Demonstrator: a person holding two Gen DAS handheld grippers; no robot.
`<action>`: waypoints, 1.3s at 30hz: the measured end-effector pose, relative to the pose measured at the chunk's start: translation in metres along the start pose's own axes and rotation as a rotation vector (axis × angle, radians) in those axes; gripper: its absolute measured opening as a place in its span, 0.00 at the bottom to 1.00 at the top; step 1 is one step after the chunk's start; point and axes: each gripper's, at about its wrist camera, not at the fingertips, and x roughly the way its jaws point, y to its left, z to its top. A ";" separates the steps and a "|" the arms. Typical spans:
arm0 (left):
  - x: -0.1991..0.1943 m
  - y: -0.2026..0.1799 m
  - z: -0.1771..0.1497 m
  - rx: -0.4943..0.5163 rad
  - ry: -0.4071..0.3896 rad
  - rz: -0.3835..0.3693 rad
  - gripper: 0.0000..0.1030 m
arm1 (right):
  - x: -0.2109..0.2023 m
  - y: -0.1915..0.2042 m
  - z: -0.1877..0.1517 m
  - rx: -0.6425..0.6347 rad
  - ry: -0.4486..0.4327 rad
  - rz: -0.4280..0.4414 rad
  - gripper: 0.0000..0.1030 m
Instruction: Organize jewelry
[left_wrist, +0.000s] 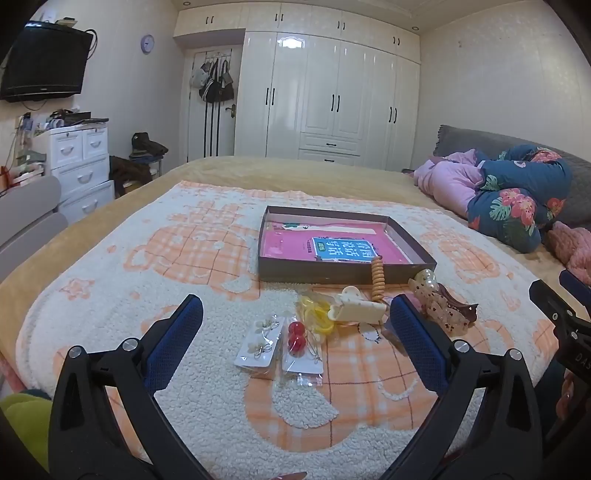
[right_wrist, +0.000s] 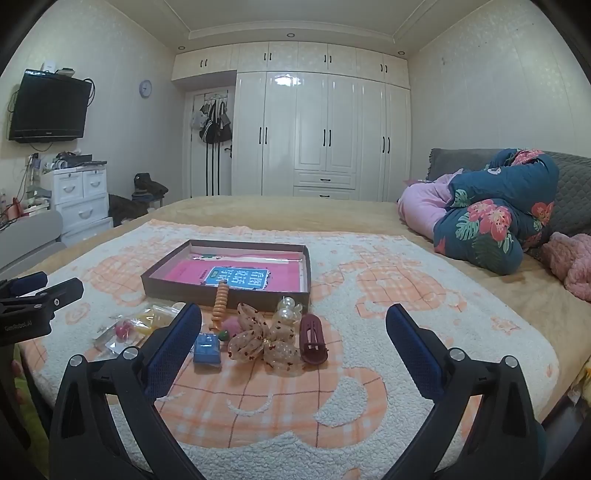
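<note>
A shallow brown box (left_wrist: 343, 275) with a pink and blue lining lies on the bed blanket; it also shows in the right wrist view (right_wrist: 225, 293). Loose jewelry lies in front of it: two earring cards (left_wrist: 258, 341), a red bead pair (left_wrist: 296, 334), yellow hair ties (left_wrist: 314, 314), a cream clip (left_wrist: 356, 310), an orange bead string (left_wrist: 378, 280), a beige bow (right_wrist: 264, 341), a maroon claw clip (right_wrist: 313, 339), a blue packet (right_wrist: 207, 349). My left gripper (left_wrist: 295, 317) is open above the cards. My right gripper (right_wrist: 293, 323) is open above the bow.
The fleece blanket (left_wrist: 184, 258) with an orange check pattern covers the bed. Folded floral and pink quilts (right_wrist: 480, 218) lie at the right. White wardrobes (right_wrist: 321, 133) fill the far wall. White drawers (left_wrist: 79, 162) and a wall television (left_wrist: 44, 62) stand at the left.
</note>
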 end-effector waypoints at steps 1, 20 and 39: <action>0.000 0.000 0.000 0.001 0.000 0.000 0.90 | 0.000 0.000 0.000 0.000 -0.002 0.000 0.95; 0.001 -0.001 0.003 0.002 -0.004 -0.001 0.90 | 0.000 0.001 0.001 -0.003 -0.007 0.005 0.95; -0.001 0.000 0.005 0.004 -0.014 0.001 0.90 | -0.001 0.000 0.001 -0.003 -0.006 0.005 0.95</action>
